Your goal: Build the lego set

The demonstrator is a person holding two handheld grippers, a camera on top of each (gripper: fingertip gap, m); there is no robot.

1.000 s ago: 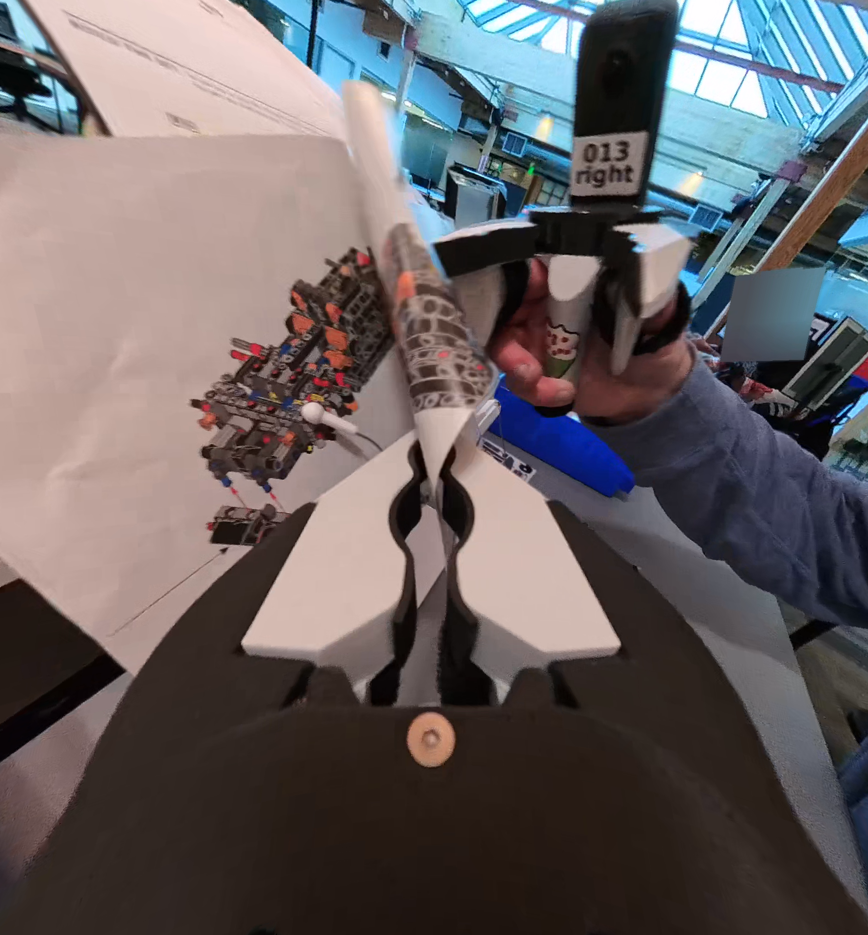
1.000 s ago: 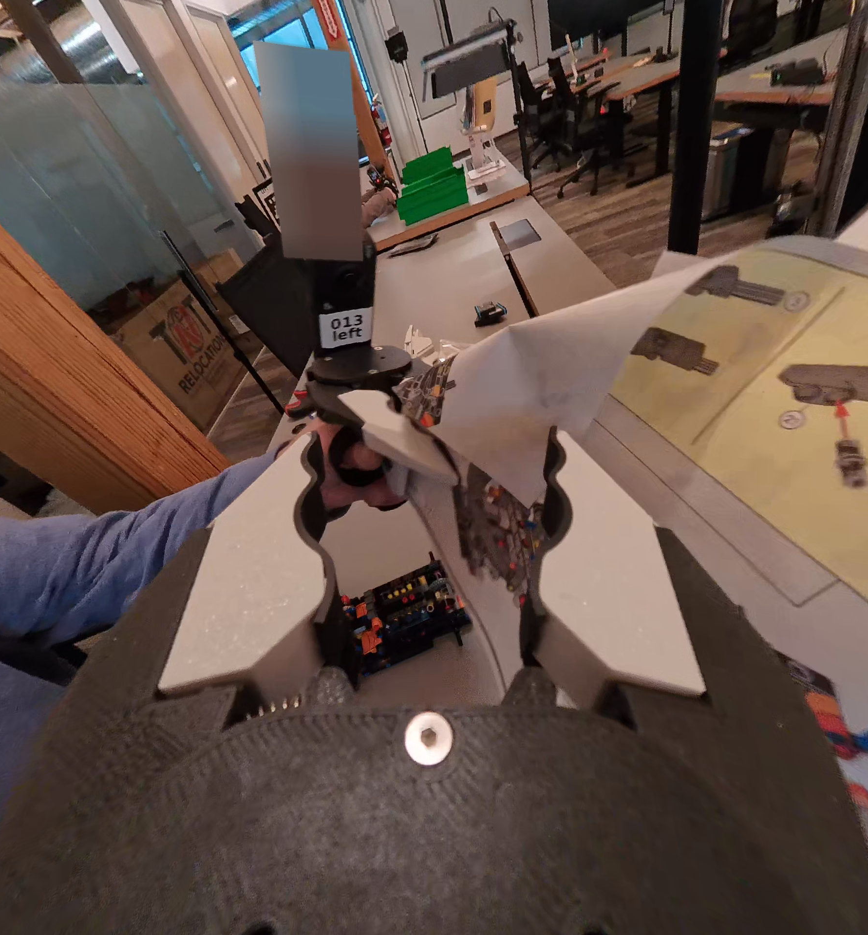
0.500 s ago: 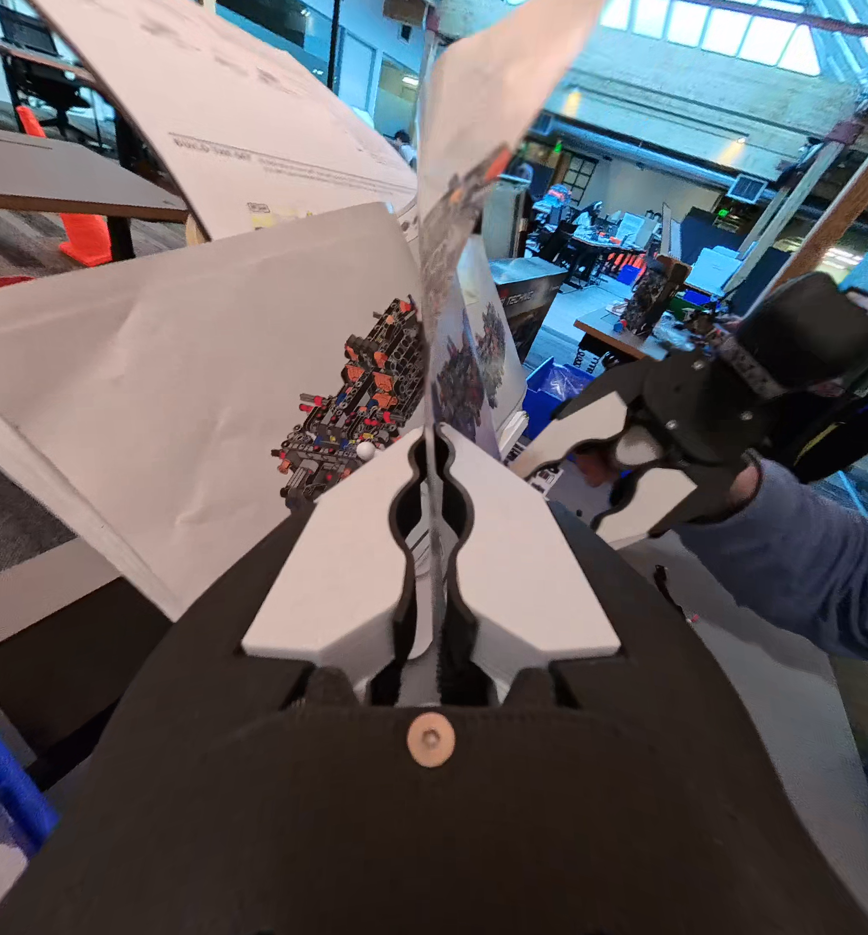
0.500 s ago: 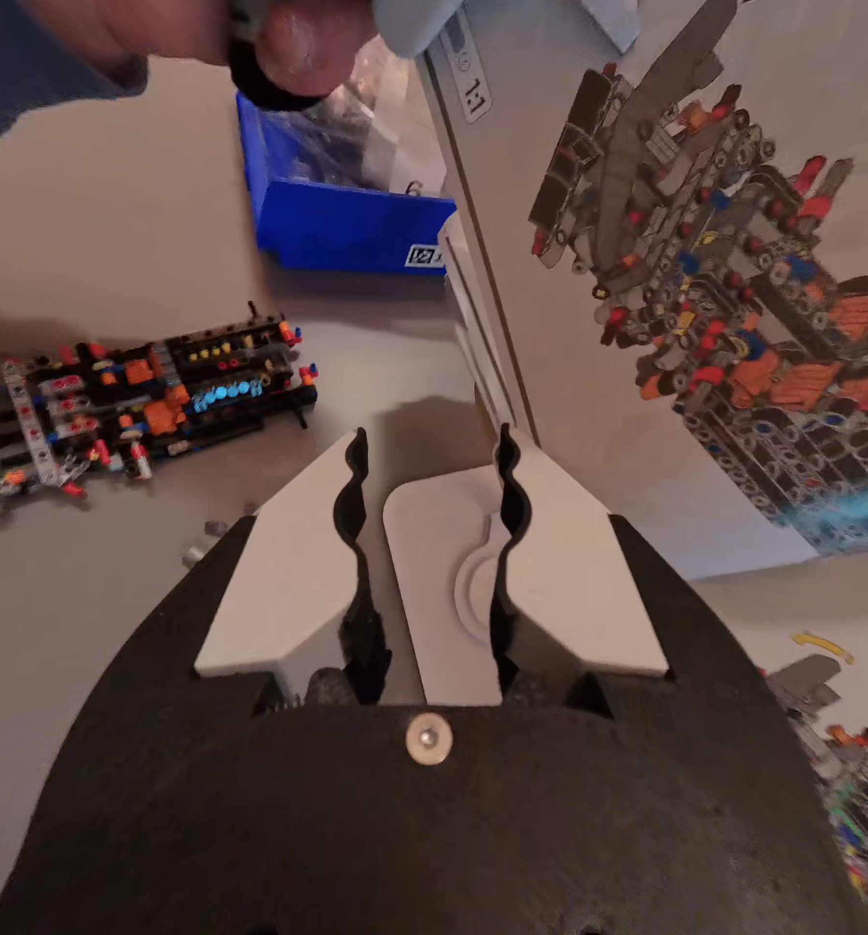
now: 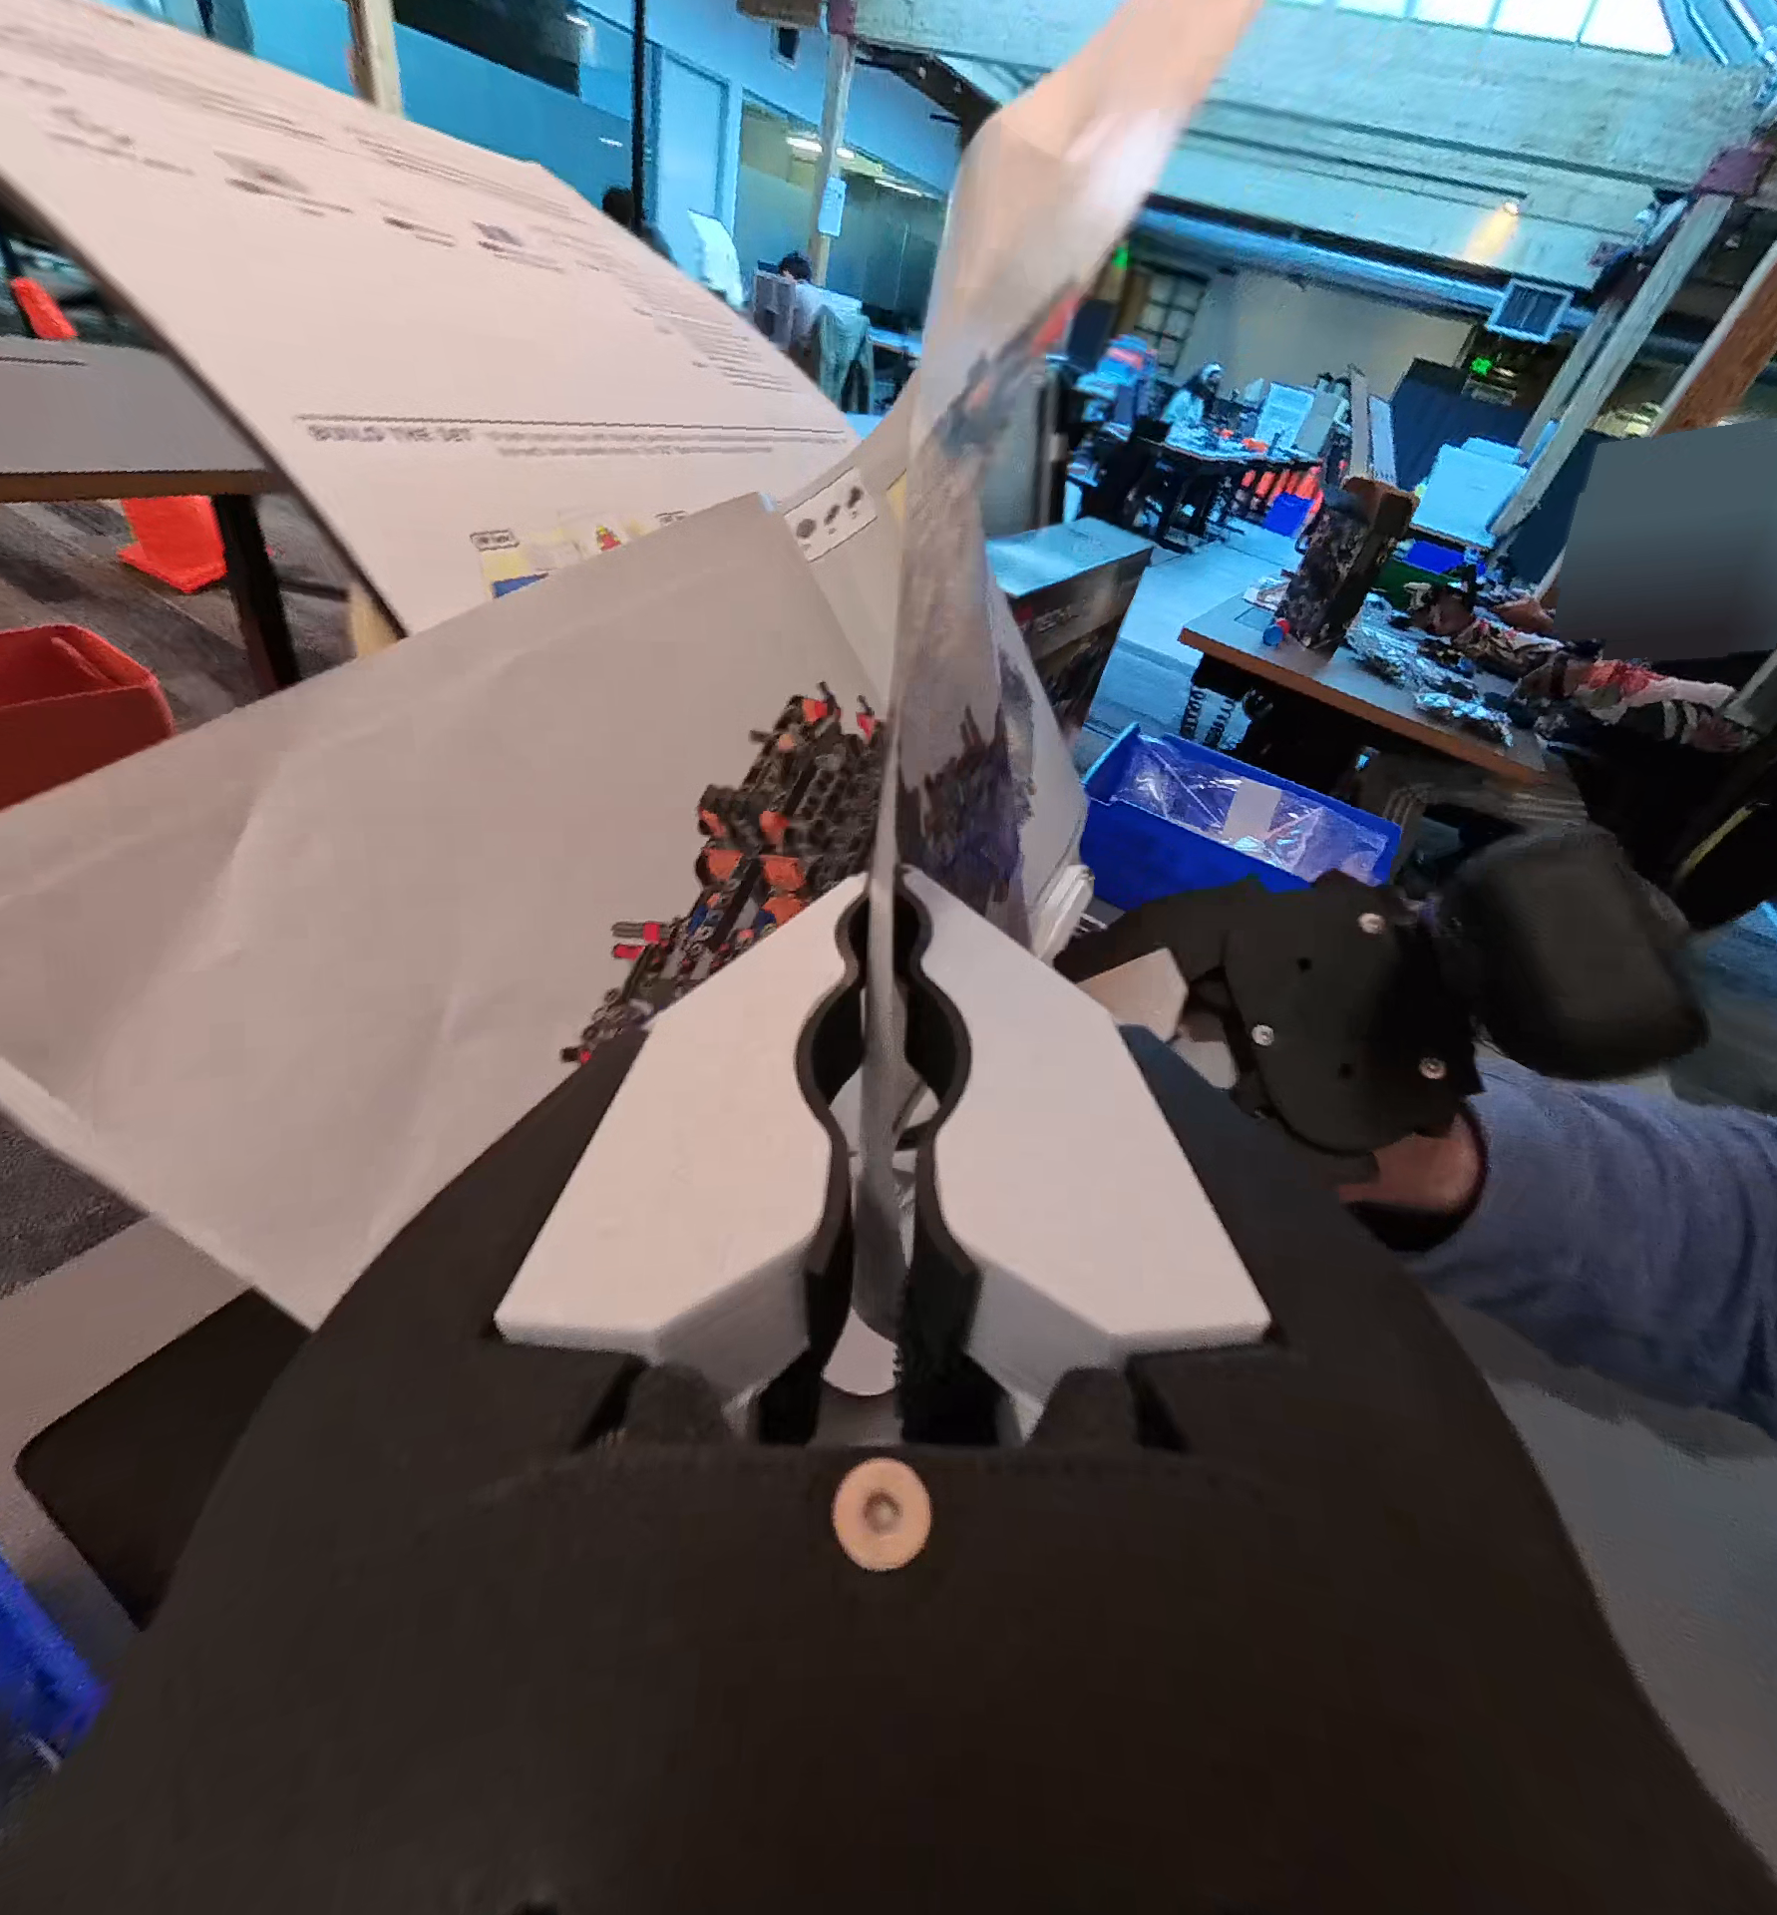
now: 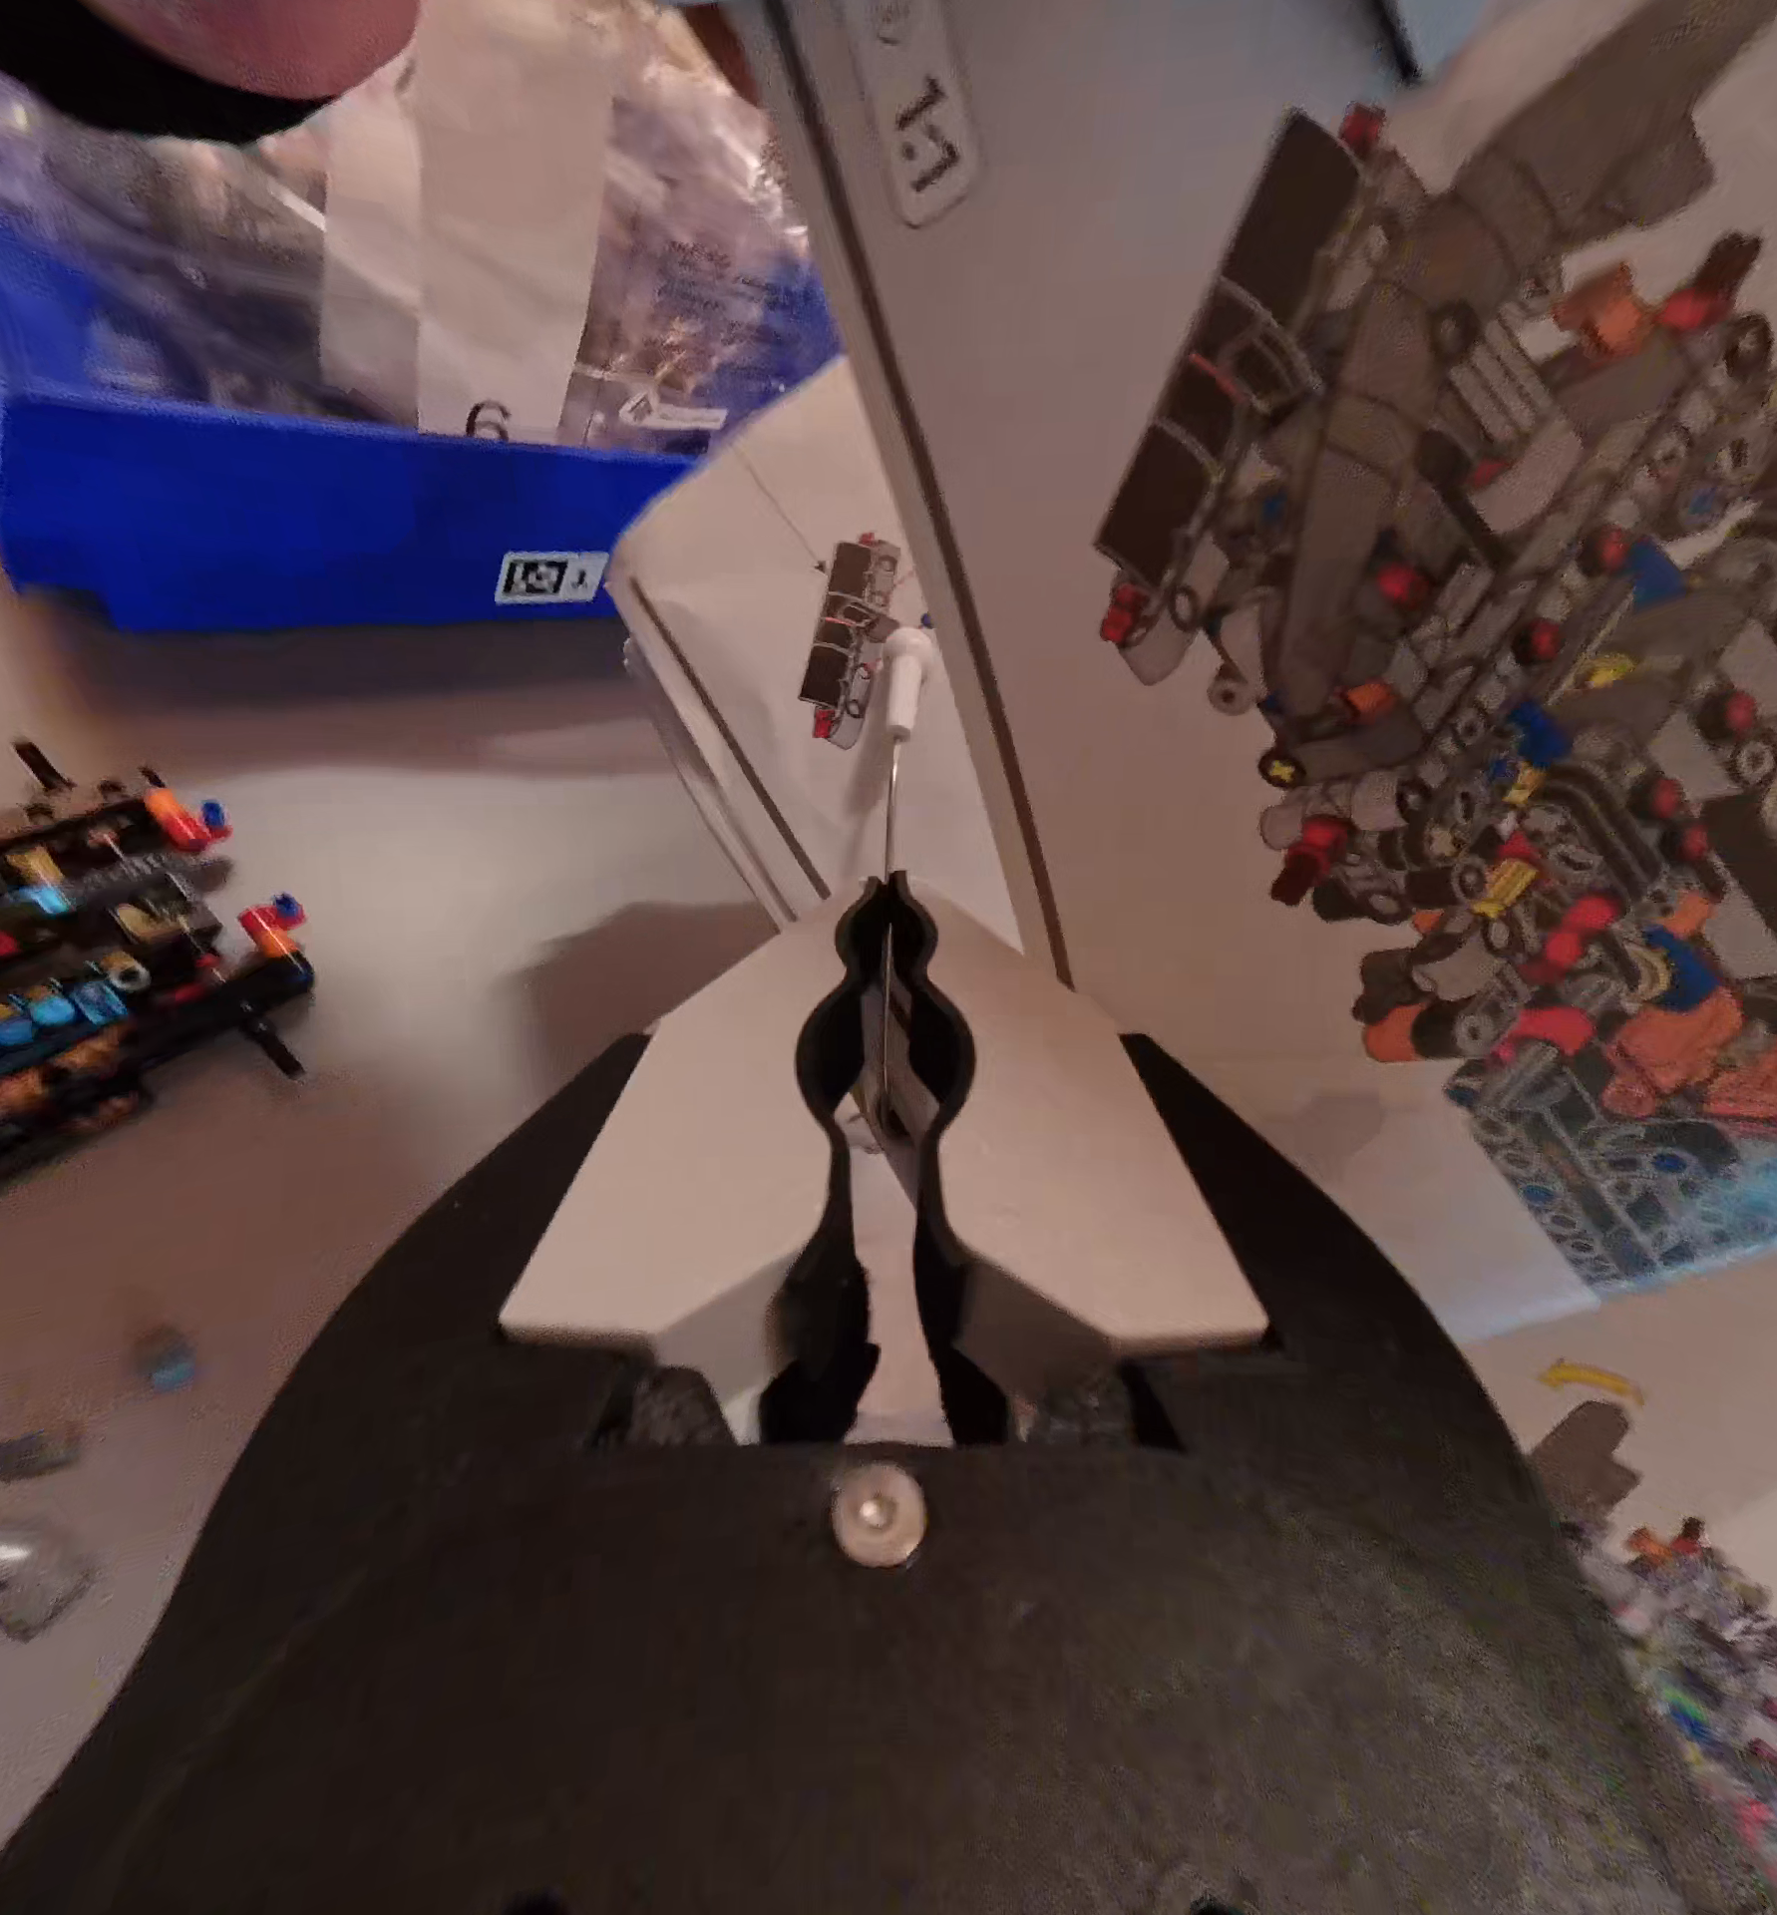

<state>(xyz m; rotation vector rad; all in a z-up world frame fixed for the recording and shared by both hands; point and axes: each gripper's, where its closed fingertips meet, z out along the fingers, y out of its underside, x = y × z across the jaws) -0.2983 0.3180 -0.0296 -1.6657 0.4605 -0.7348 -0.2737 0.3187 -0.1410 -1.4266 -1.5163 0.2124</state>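
My left gripper (image 5: pixel 884 891) is shut on one page (image 5: pixel 978 497) of the instruction booklet and holds it upright, edge-on. Other booklet pages (image 5: pixel 429 829) fan out to its left, one showing a printed model. My right gripper shows low at the right in the left wrist view (image 5: pixel 1320 1016), held by a hand in a blue sleeve. In the right wrist view my right gripper (image 6: pixel 886 891) is shut on the thin edge of a booklet page (image 6: pixel 760 580) near the table. A large printed model page (image 6: pixel 1485 725) stands to its right. The partly built lego model (image 6: pixel 87 964) lies on the table at left.
A blue bin (image 6: pixel 294 518) with clear parts bags stands beyond the booklet, also in the left wrist view (image 5: pixel 1226 829). Small loose pieces (image 6: pixel 30 1451) lie on the table at lower left. A red bin (image 5: pixel 24 705) and an orange cone (image 5: pixel 170 539) sit far left. There is about 11 cm between the tips of the two grippers. The partly built lego model (image 6: pixel 87 964) lies some 20 cm from my right tips, 30 cm from my left tips.
My right gripper dropped from beside the left gripper to the table, then shut on a booklet page edge. My left gripper kept its page and swung it upright.
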